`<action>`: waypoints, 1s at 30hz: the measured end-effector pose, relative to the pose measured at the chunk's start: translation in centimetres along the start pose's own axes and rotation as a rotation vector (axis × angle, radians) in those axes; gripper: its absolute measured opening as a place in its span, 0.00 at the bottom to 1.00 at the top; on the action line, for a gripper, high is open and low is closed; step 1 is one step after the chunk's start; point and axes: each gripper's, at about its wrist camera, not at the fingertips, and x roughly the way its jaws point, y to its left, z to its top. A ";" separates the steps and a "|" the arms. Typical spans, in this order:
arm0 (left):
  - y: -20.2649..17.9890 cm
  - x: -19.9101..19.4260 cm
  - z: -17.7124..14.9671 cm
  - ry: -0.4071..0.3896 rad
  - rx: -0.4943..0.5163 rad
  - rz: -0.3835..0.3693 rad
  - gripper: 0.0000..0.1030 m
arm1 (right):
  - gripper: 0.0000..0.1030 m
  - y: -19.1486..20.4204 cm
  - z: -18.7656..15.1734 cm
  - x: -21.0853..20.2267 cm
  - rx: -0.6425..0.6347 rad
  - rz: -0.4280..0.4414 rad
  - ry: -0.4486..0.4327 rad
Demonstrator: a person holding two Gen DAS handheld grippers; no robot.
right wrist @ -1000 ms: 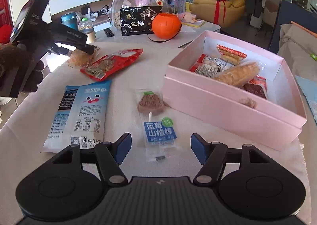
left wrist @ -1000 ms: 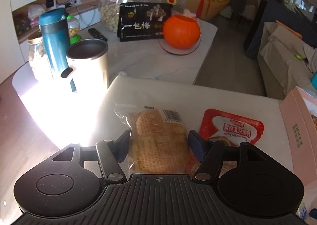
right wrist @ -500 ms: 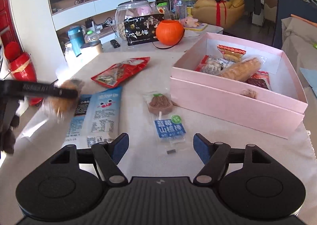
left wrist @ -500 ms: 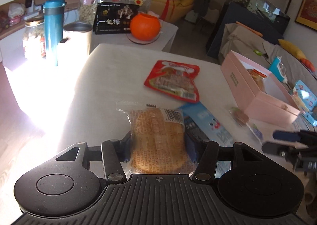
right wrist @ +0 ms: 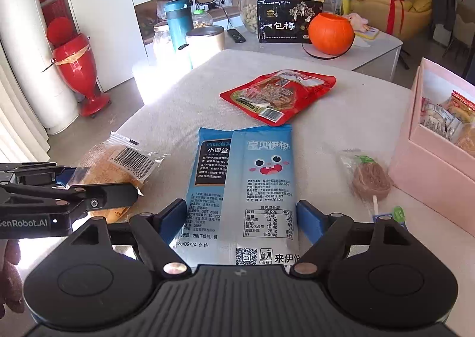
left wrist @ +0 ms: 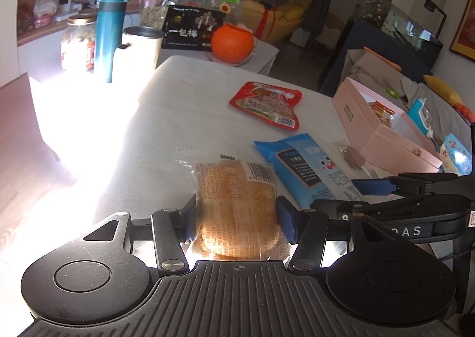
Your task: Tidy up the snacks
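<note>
I am pinching a wrapped bread bun [left wrist: 237,206] between the blue pads of my left gripper [left wrist: 237,215], both pads pressing into its clear wrapper, and I am holding it above the near left edge of the white table [left wrist: 184,117]. My right gripper [right wrist: 242,218] is hanging low over the blue snack packet [right wrist: 261,182], which is lying flat on the table; its jaws are opening, and the packet is sitting between the fingers with a gap showing at each pad, so nothing is being gripped there.

Beyond the blue packet a red snack pouch [right wrist: 279,95] is lying flat, well apart from the bun. To the right a wrapped lollipop [right wrist: 371,179] is resting just beside the open pink box [right wrist: 430,164], which is already holding several wrapped snacks. On the farther table an orange pumpkin bucket [right wrist: 331,34] is standing next to a black packet with white characters [right wrist: 289,22].
</note>
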 end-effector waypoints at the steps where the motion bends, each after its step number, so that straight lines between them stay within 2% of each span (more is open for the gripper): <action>1: -0.4 0.2 0.0 0.004 0.003 -0.014 0.57 | 0.77 -0.4 -0.4 -0.6 0.004 0.001 0.002; 8: -6.0 3.9 0.2 0.049 0.081 -0.149 0.57 | 0.77 -4.0 -4.9 -6.1 -0.011 -0.076 0.030; 10: -7.9 5.4 0.5 0.049 0.118 -0.177 0.57 | 0.79 -5.0 -5.7 -7.4 0.007 -0.063 0.055; 13: -9.9 7.1 0.7 0.025 0.164 -0.167 0.57 | 0.78 -6.5 -6.5 -9.4 0.064 0.022 0.067; 15: -10.5 7.5 0.4 0.003 0.198 -0.155 0.57 | 0.79 -7.0 -6.2 -10.6 0.080 0.005 0.038; 17: -10.5 7.6 -0.1 -0.023 0.222 -0.157 0.58 | 0.79 -7.5 -5.5 -11.4 0.076 -0.051 -0.013; 20: -10.3 7.5 -0.3 -0.029 0.219 -0.172 0.58 | 0.79 -8.6 -4.1 -10.6 0.074 -0.158 -0.053; 26: -10.3 7.3 -0.5 -0.024 0.245 -0.183 0.58 | 0.79 -11.5 -0.8 -5.6 0.132 -0.269 -0.047; 28: -10.3 7.2 -0.6 -0.019 0.250 -0.187 0.58 | 0.79 -12.9 0.2 -4.3 0.210 -0.241 -0.033; 30: -10.3 7.1 -0.7 -0.015 0.255 -0.188 0.58 | 0.79 -14.1 0.8 -3.2 0.304 -0.150 -0.018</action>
